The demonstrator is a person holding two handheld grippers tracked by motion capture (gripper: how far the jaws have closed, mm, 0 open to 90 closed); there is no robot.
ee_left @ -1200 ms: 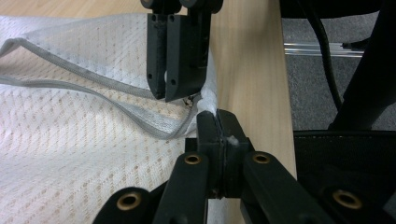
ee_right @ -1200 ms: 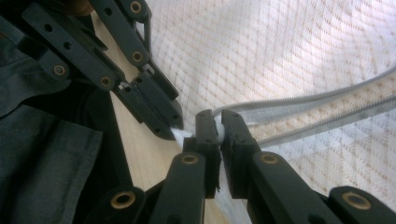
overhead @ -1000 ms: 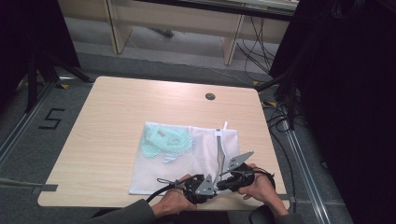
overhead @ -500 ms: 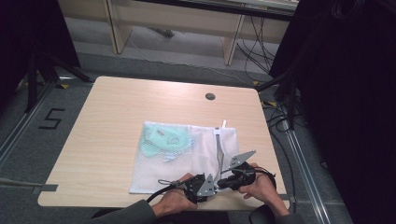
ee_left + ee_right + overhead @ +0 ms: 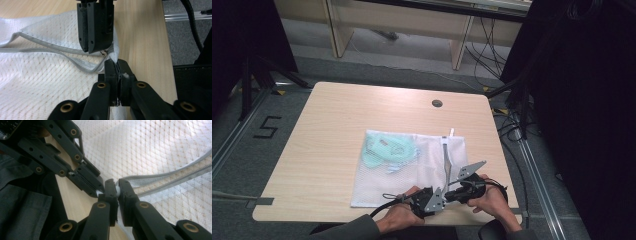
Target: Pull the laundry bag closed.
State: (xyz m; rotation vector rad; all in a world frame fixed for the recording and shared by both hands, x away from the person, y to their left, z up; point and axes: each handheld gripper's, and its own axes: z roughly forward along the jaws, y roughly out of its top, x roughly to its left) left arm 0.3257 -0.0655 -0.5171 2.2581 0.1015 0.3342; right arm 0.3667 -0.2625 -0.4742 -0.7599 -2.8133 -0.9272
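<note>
A white mesh bag (image 5: 412, 172) lies flat on the table with a mint-green garment (image 5: 388, 150) inside it. Its grey zipper (image 5: 446, 156) runs along the right side toward me. Both grippers meet at the bag's near right corner. My left gripper (image 5: 433, 201) (image 5: 117, 68) is shut on a bit of white fabric at the corner. My right gripper (image 5: 455, 193) (image 5: 116, 187) is shut on the zipper's (image 5: 175, 173) end, where a small metal slider (image 5: 103, 52) sits. The two sets of fingertips almost touch. The zipper tape (image 5: 50, 47) bows up between them.
The wooden table (image 5: 337, 115) has a round cable hole (image 5: 437, 103) at the back. The near edge lies just under my hands. The right edge (image 5: 150, 50) is close to the bag's corner. Cables trail on the floor to the right.
</note>
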